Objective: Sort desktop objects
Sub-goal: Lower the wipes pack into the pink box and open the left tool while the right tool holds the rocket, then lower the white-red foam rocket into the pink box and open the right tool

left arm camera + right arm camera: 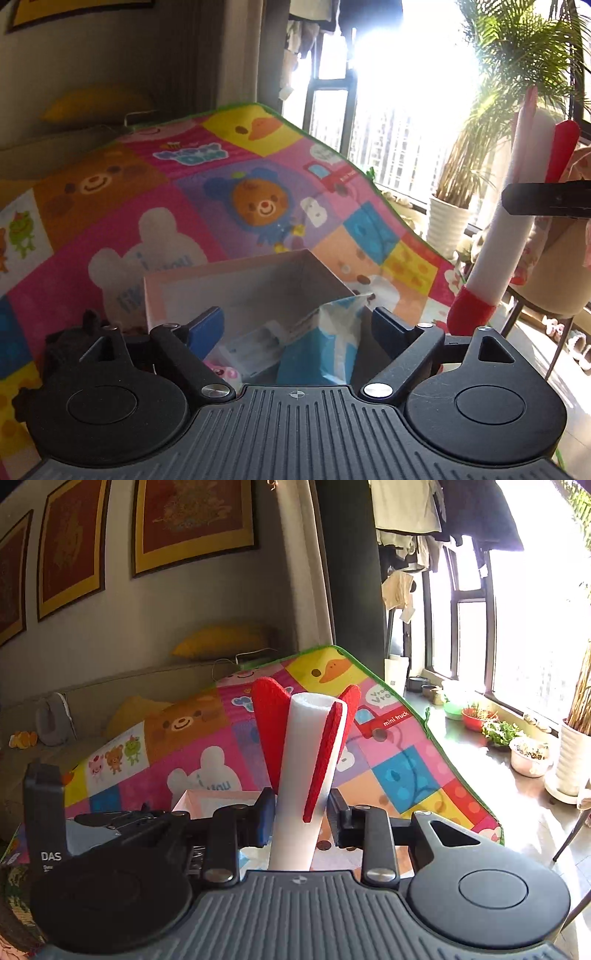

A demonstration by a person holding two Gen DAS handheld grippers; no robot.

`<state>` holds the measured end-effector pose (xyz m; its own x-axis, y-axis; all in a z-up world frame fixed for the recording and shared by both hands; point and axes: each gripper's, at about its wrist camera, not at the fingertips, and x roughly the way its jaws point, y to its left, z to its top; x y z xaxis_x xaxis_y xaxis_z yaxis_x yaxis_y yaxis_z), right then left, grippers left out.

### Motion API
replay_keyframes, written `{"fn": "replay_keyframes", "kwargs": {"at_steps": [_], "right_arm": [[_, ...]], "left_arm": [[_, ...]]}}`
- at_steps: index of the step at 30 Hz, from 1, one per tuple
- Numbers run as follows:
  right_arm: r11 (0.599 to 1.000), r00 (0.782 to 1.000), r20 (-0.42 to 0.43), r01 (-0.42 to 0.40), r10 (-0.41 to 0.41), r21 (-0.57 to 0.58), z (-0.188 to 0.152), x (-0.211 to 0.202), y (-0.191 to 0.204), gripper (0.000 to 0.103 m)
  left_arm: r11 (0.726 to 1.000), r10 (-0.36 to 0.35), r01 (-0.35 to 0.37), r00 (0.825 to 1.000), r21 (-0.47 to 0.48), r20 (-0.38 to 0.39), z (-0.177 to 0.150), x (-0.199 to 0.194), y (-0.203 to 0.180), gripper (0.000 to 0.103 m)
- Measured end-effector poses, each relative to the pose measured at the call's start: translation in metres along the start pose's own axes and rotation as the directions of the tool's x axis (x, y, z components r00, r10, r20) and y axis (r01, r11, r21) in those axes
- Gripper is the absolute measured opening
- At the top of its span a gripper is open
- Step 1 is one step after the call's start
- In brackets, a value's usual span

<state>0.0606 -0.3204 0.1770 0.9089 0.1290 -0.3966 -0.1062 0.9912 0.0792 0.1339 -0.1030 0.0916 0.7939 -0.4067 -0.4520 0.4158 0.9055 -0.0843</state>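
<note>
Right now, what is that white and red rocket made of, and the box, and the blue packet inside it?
The rocket looks like foam: matte white tube, fuzzy, grainy red fins, so probably soft.
The box looks like thin cardboard: flat, stiff walls with a dull pale pink finish.
The blue packet seems to be plastic film: it crinkles and shines, though I can't be sure.

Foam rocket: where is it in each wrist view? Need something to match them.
Left wrist: foam rocket at right edge, upright and tilted, red nose down, clamped by a dark jaw.
Right wrist: foam rocket centre, between the right gripper fingers, fins up.
Shared landmark: pink box on the cartoon mat.
</note>
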Motion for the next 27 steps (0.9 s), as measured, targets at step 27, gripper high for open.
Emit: {"fn": "replay_keyframes", "kwargs": {"at_steps": [27], "right_arm": [[0.999,0.904,-0.426,0.05,-0.043,0.004,-0.059,0.168,0.066,0.031]], "left_arm": [[0.966,0.055,-0.083,0.991,-0.246,-0.122,-0.082,-0.057,0.111,0.101]]}}
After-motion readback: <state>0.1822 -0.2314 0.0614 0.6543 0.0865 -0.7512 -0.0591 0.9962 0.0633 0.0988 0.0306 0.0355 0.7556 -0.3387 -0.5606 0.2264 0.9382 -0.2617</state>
